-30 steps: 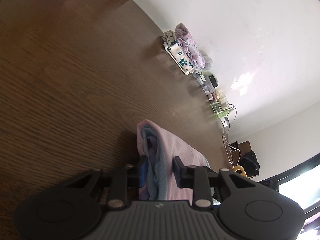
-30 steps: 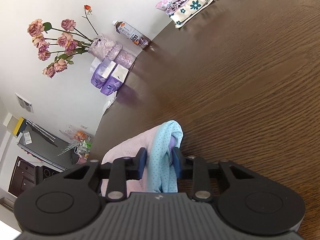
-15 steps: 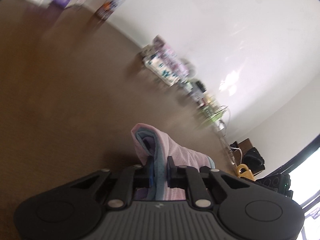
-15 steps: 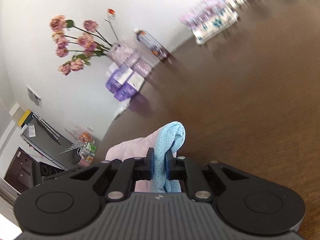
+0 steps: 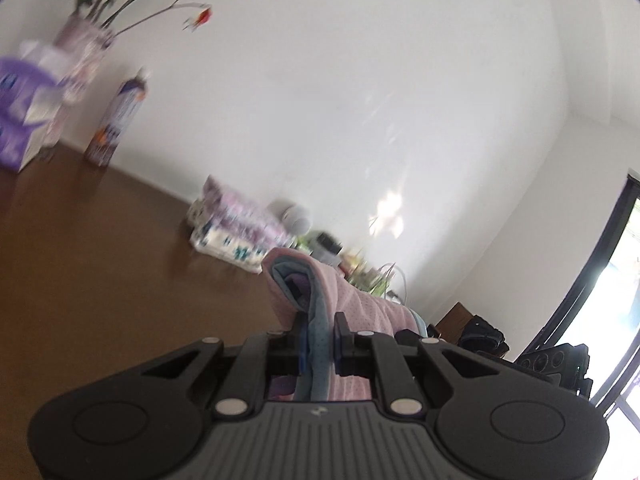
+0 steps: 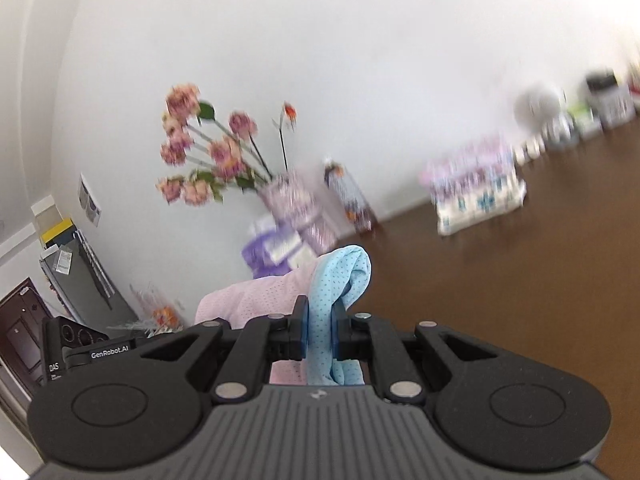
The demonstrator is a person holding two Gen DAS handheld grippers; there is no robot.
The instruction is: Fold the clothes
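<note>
In the left wrist view, purple packs sit at the far left edge of the brown table against the white wall, with a vase of flowers behind them and a bottle just beside; further right along the table's back edge lies a pile of folded floral cloth, blurred, then small clutter too smeared to name; the left gripper has its jaws drawn nearly together, pinching a bunched fold of the pink and blue garment, which rises above the fingers, off the table, and trails away to the right; in the right wrist view, a dark door and a cabinet stand at far left; the flowers, the packs and the bottle line the wall, the folded cloth right of them; the right gripper is likewise closed tight on the garment's blue fold, pink cloth hanging to its left
</note>
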